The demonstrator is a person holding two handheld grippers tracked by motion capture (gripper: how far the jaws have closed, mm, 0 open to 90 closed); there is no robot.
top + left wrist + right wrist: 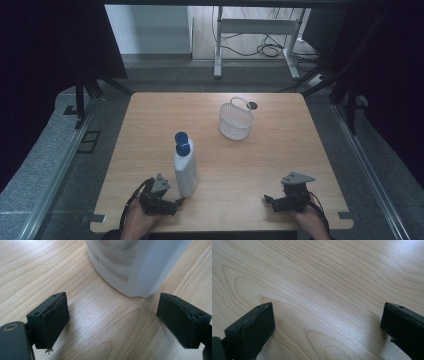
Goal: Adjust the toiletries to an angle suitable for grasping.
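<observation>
Two hands in from the near edge of the wooden table (pixel 280 150), each wrapped round a gripper and resting low on the board. Left gripper (pixel 176 202) at the near left, pointed inward toward the foot of the white bottle (pixel 185 172), jaws spread wide and gripping nothing; in the left gripper view, the bottle's base (pixel 135 267) just ahead of the two black pads (pixel 53 322), not between them, bare wood in the gap. Right gripper (pixel 268 200) at the near right, well apart from the bottle, also aimed inward, jaws equally wide over plain tabletop (pixel 324 290), nothing held. Bottle upright with blue cap (pixel 182 142), near the left hand (pixel 137 220). White mesh basket (pixel 235 121) farther back, past the middle, apart from both grippers
</observation>
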